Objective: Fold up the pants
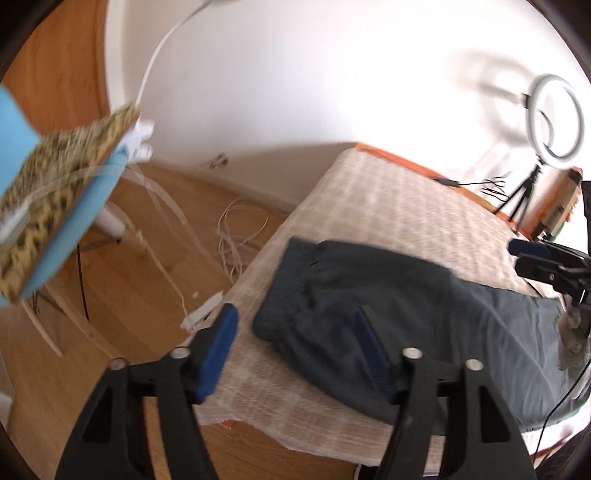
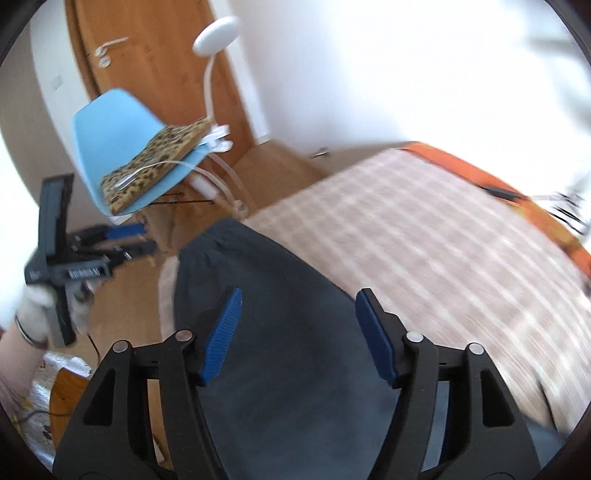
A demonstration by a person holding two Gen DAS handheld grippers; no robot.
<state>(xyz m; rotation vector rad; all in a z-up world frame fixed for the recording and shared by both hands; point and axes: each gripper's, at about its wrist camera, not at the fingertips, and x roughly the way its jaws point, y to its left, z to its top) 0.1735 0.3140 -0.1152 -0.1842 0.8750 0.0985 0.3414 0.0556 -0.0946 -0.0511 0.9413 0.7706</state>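
Dark blue-grey pants point(image 1: 388, 288) lie folded on a table covered with a checked cloth point(image 1: 388, 192), their gathered waistband near the table's left edge. My left gripper point(image 1: 295, 317) hovers open above that end of the pants, with nothing between its blue pads. In the right wrist view the pants point(image 2: 288, 266) spread below my right gripper point(image 2: 300, 299), which is also open and holds nothing. The right gripper point(image 1: 532, 254) shows at the far right of the left wrist view. The left gripper point(image 2: 122, 240) shows at the left of the right wrist view, held by a hand point(image 2: 33, 314).
A light blue chair point(image 2: 110, 125) with a leopard-print cushion stands left of the table, a white lamp point(image 2: 216, 35) and wooden door behind it. Loose cables point(image 1: 240, 229) lie on the wood floor. A ring light point(image 1: 556, 122) on a tripod stands at the table's far right.
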